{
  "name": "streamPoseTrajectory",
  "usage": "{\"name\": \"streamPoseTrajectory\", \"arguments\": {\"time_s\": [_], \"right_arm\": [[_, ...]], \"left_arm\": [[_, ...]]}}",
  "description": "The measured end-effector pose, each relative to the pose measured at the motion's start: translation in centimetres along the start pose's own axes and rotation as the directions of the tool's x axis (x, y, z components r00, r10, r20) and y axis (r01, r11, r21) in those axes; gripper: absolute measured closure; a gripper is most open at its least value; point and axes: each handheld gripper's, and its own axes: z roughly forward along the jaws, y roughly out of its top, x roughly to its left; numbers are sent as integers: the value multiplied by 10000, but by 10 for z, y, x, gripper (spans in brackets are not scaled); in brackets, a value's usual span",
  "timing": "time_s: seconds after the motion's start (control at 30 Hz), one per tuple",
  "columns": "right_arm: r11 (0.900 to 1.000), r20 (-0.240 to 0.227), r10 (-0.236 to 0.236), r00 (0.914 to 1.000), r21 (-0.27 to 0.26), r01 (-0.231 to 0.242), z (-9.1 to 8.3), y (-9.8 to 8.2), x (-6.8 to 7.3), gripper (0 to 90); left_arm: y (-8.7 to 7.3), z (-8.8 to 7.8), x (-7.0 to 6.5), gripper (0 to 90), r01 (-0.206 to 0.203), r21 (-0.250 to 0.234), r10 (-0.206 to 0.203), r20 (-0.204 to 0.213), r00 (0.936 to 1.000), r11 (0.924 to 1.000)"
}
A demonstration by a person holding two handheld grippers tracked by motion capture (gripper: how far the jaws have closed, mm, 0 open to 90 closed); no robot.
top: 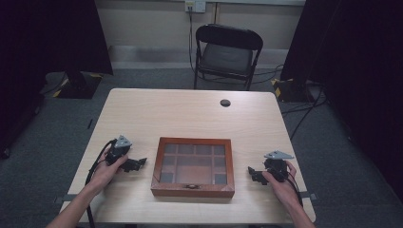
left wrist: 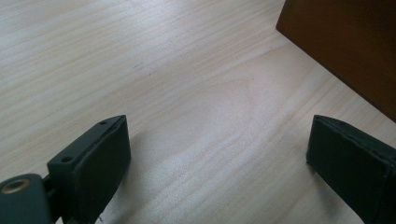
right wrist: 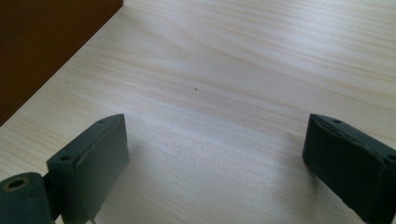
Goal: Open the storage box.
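A brown wooden box [top: 193, 167] with a glass lid over several compartments lies shut near the table's front edge, between my two grippers. My left gripper [top: 138, 164] rests on the table to the box's left, its jaws pointing at the box. In the left gripper view that gripper [left wrist: 217, 154] stands open over bare wood, and the box's side [left wrist: 345, 46] fills the upper right corner. My right gripper [top: 253, 174] rests to the box's right, apart from it. Seen in its own view, it [right wrist: 215, 154] is open with nothing between the jaws, the box's side [right wrist: 42, 42] at upper left.
The light wooden table [top: 190, 114] has a round cable hole [top: 225, 102] near its far edge. A black folding chair [top: 227, 54] stands behind the table. Cables trail across the grey floor at the right, and dark curtains hang at both sides.
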Motion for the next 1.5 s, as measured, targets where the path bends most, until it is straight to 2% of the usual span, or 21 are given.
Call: {"name": "streamPoseTrajectory", "arguments": {"time_s": [0.13, 0.2, 0.23, 0.3, 0.37, 0.43, 0.5, 0.57, 0.67, 0.7, 0.83, 0.87, 0.97, 1.07, 1.13, 1.27, 1.33, 1.43, 1.5], "right_arm": [[10000, -17, -58, 10000, -11, 58, 0, 0, 0, 65], [9999, -7, -64, 10000, 150, 65, 0, 2, 0, 69], [9997, -5, -108, 9999, 211, 108, 0, 3, 0, 85], [9994, -84, -199, 9998, 285, 202, -2, 6, 1, 176], [9993, -133, -225, 9997, 302, 229, -4, 8, 3, 169], [9996, -382, -219, 9990, 159, 225, -7, 10, 3, 175], [9998, -414, -132, 9991, 114, 137, -9, 12, 4, 194], [10000, -704, 33, 9975, -60, -37, -14, 17, 5, 233], [9999, -951, 3, 9955, -155, -17, -18, 21, 7, 234], [9994, -1174, -23, 9931, -353, -19, -22, 26, 9, 266], [9996, -1476, -47, 9890, -285, 5, -26, 31, 12, 286], [9995, -1690, -137, 9855, -300, 88, -28, 33, 14, 306], [9996, -1920, -189, 9812, -224, 148, -32, 38, 19, 342], [9995, -2326, -184, 9724, -297, 118, -39, 45, 26, 381], [9986, -2696, -221, 9627, -529, 81, -43, 48, 29, 410], [9969, -3238, -476, 9449, -748, 245, -48, 53, 41, 450], [9959, -3384, -638, 9388, -819, 381, -49, 55, 47, 473], [9946, -3799, -819, 9214, -904, 511, -51, 58, 54, 512], [9936, -4130, -902, 9062, -990, 538, -52, 61, 60, 530]], "left_arm": [[0, 0, 0, 54, 5, -3, -5, 4, 10000, 10000], [0, 0, 0, 55, 1, 1, -1, 4, 10000, 10000], [0, 0, 0, 54, 5, -3, -5, 2, 10000, 10000], [0, 0, 0, 54, 1, -3, -1, 4, 10000, 10000], [0, 0, 0, 55, 1, 1, -1, 1, 10000, 10000], [0, 0, 0, 54, 3, -3, -3, 3, 10000, 10000], [0, 0, 0, 54, 1, 0, -1, 2, 10000, 10000], [0, 0, 0, 48, -1, 22, 1, -21, 10000, 10000], [0, 0, 0, 47, 4, 16, -4, -26, 10000, 10000], [0, 1, 0, 44, 35, 6, -35, -19, 10000, 10000], [0, 1, 0, 44, 32, 12, -32, -23, 10000, 10000], [0, 1, 0, 44, 35, 11, -35, -19, 10000, 10000], [0, 1, 0, 44, 39, 12, -39, -18, 10000, 10000], [0, 1, 0, 44, 41, 11, -41, -17, 10000, 10000], [0, 1, 0, 43, 42, 12, -42, -16, 10000, 10000], [0, 1, 0, 43, 39, 11, -39, -20, 10000, 10000], [0, 1, 0, 43, 39, 10, -39, -19, 10000, 10000], [0, 1, 0, 43, 47, 7, -47, -18, 10000, 10000], [0, 1, 0, 44, 39, 13, -39, -17, 10000, 10000]]}}
